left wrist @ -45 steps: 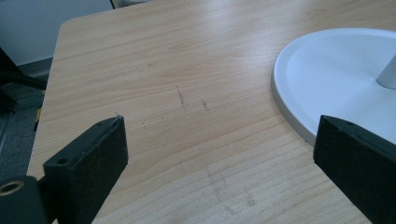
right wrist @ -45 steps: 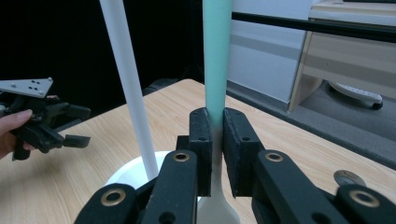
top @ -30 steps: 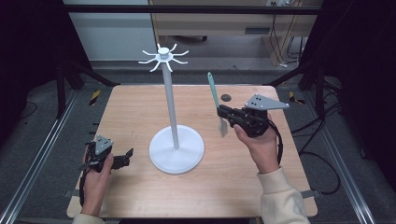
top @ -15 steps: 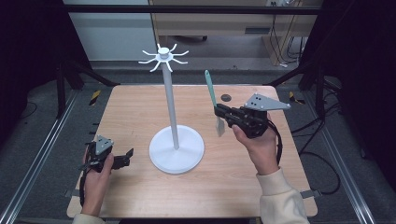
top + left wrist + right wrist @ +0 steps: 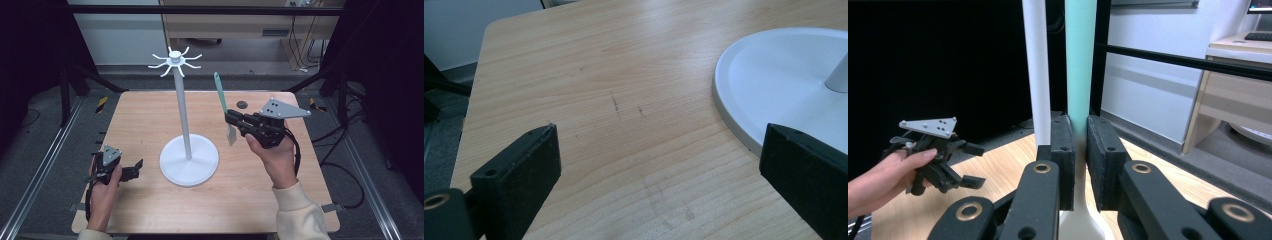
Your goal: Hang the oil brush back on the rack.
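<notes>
Right gripper: sitting right of centre in the high view, raised above the table in the person's right hand, jaws pointing toward the left of the frame; its jaws are pressing nearly together on the spatula, pinching it where the handle meets the blade.

Spatula: standing close to upright in that grip, its teal handle rising toward the upper middle of the high view and leaning slightly left, its pale blade hanging below the jaws; in the right gripper view the handle is running straight up out of the top of the frame between the two black pads.

Stand: a white pole on a round white base, sitting at the centre of the high view, with a ring of short hooks at its top; the spatula is hanging just right of the pole and apart from it, its tip seeming to reach a little below the hooks, though the angle makes that hard to judge.

Left gripper: resting low at the lower left of the high view, in the person's left hand; its jaws are standing wide apart with nothing between them, bare wood and the edge of the white base lying ahead of them in the left gripper view.

Table: light wood, carrying the stand.
</notes>
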`<act>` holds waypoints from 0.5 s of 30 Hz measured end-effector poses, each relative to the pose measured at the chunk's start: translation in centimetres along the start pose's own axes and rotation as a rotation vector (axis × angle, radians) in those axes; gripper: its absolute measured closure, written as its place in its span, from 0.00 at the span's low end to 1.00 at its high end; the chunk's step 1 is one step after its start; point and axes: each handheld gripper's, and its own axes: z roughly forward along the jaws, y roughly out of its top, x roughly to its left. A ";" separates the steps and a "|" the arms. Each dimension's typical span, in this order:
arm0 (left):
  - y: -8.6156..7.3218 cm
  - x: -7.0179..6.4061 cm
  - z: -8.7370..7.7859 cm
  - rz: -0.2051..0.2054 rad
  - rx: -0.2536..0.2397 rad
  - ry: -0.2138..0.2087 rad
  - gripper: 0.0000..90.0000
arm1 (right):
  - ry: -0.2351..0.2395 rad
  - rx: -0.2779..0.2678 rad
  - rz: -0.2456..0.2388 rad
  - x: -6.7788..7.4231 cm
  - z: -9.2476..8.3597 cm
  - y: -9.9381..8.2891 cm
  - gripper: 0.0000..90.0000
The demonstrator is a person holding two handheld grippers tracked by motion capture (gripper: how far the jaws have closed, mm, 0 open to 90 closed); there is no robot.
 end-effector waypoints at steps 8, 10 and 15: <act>-0.1 -0.2 0.0 0.014 0.007 0.001 0.03 | 0.025 -0.028 -0.017 0.9 0.3 1.4 0.92; -0.1 -0.4 0.0 0.018 0.009 -0.002 0.03 | 0.030 -0.032 -0.018 1.0 0.5 1.7 0.92; -0.1 -0.4 0.0 0.018 0.009 -0.004 0.03 | 0.038 -0.024 -0.021 1.4 0.9 1.8 0.92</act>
